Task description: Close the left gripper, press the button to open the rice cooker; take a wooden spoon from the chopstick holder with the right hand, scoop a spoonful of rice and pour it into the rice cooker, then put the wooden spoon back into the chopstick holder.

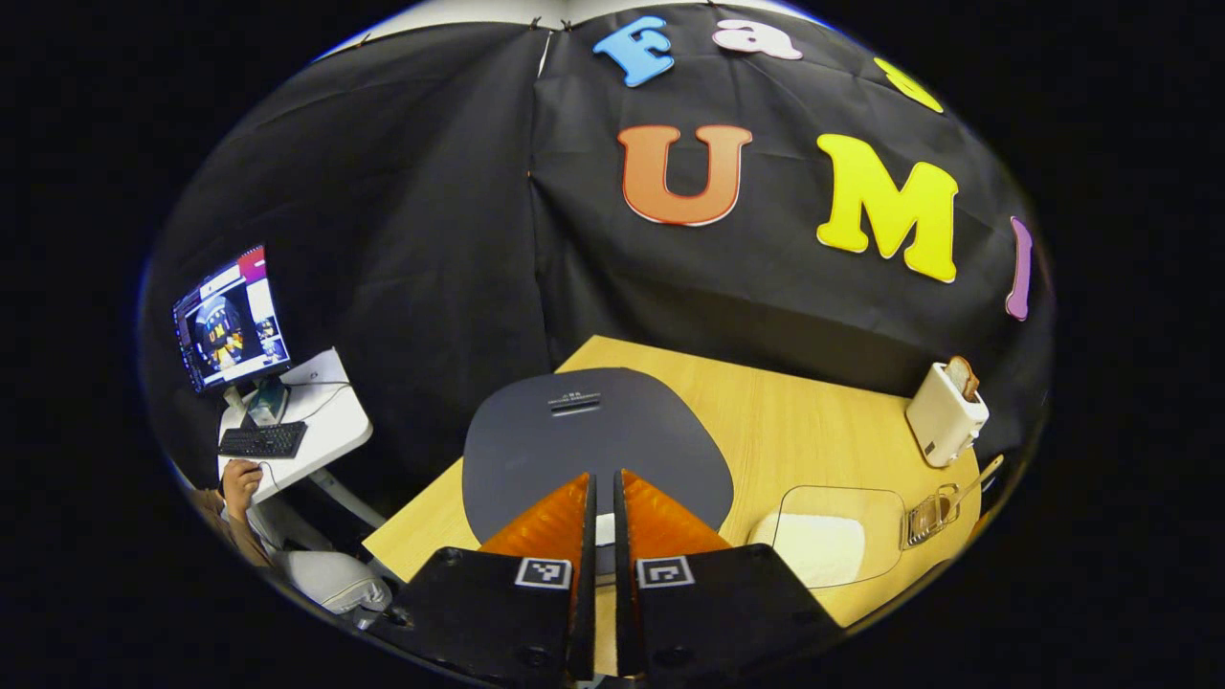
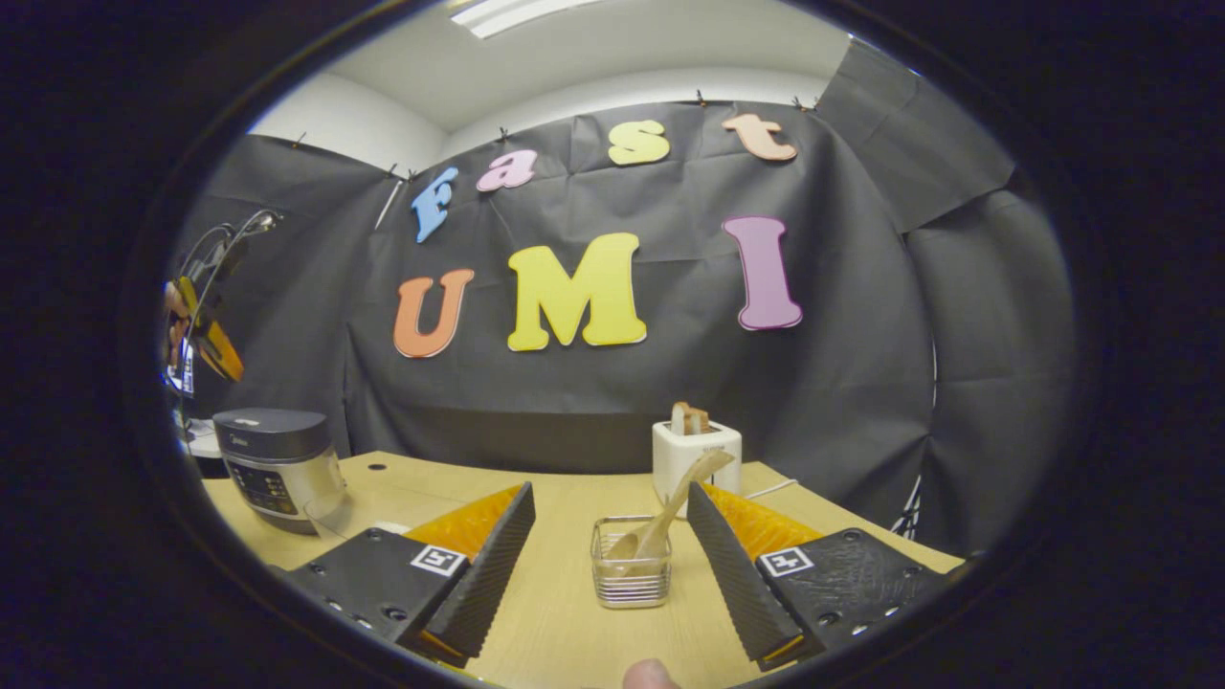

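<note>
Leaning wooden spoon (image 2: pixel 670 512) sits inside clear chopstick holder (image 2: pixel 630 565).

Black cloth (image 2: pixel 861 402) forms the booth wall on all visible sides, clipped along its top edge and hanging in folds. Above it, a white wall (image 2: pixel 335 120) and white ceiling carry a strip light (image 2: pixel 507 11) (switched on). A light wooden table (image 2: pixel 565 612) stands against the cloth. Beside the booth, in the left gripper view, a small white desk (image 1: pixel 330 421) holds a lit monitor (image 1: pixel 230 321) and a black keyboard (image 1: pixel 263 440); a person's hand (image 1: pixel 239 478) rests near the keyboard.
</note>
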